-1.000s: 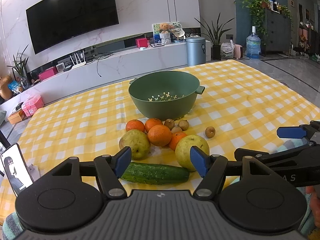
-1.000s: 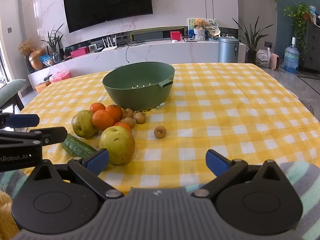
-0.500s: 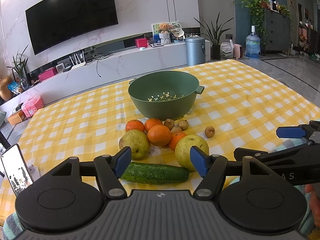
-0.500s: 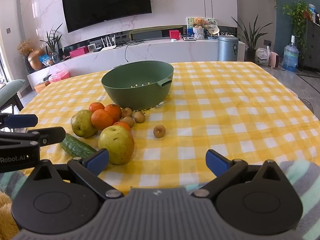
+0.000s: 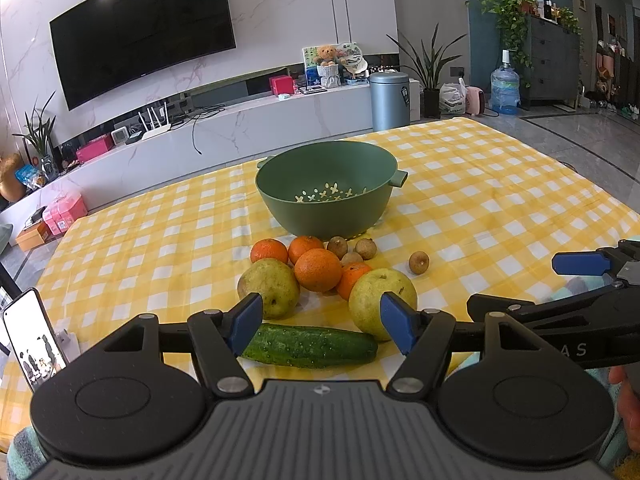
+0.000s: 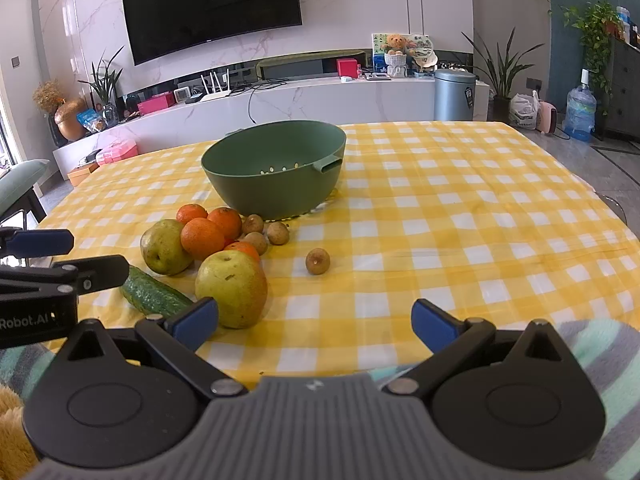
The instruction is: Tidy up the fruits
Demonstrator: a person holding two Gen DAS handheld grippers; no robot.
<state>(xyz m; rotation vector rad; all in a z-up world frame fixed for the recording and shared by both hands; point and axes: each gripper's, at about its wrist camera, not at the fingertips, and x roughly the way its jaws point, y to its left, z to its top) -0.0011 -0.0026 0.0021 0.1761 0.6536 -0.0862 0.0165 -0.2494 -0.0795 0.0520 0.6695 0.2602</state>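
Both claws, left (image 5: 321,329) and right (image 6: 315,325), gape wide, holding nothing; fruits (image 5: 318,270) sit heaped on the table (image 5: 480,200) before the bowl (image 5: 326,188), beside a cucumber (image 5: 310,346)

The phone (image 5: 34,340) is cut off at the left wrist view's edge.
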